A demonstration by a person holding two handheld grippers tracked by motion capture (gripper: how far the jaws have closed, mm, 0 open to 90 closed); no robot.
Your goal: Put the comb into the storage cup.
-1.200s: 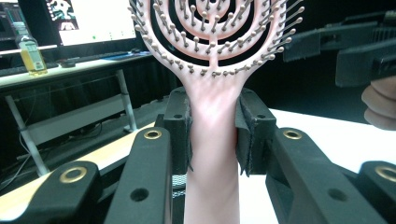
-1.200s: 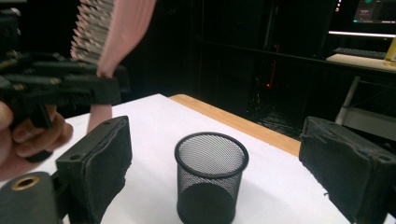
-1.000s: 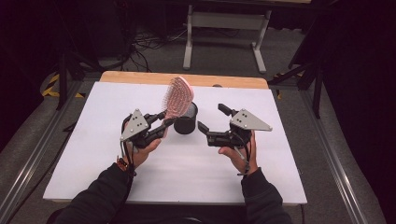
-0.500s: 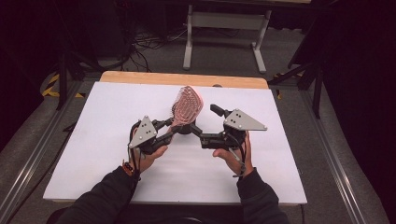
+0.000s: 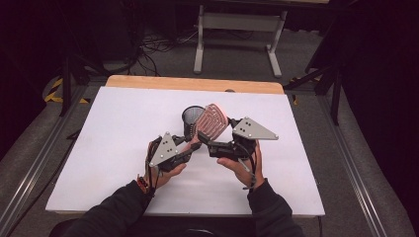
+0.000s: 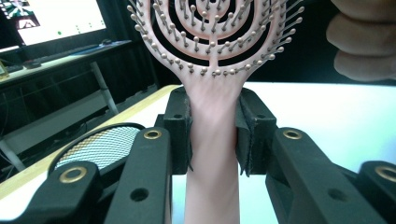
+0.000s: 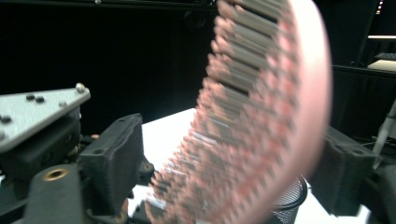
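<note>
Mesh cup (image 5: pixel 192 118) blocks behind; white table (image 5: pixel 99 148) open elsewhere

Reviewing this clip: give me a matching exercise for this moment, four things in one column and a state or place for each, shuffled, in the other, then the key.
Things:
1. left tool
2. right tool
3. pink hairbrush
4. black mesh cup

States or places:
A. stands upright on the white table, behind the hands
B. pads pressed on the brush handle
C. held up between both hands, off the table
D. jaws either side of the bristled head, just been closing, not pressing

Pairs: 1-B, 2-D, 3-C, 4-A
</note>
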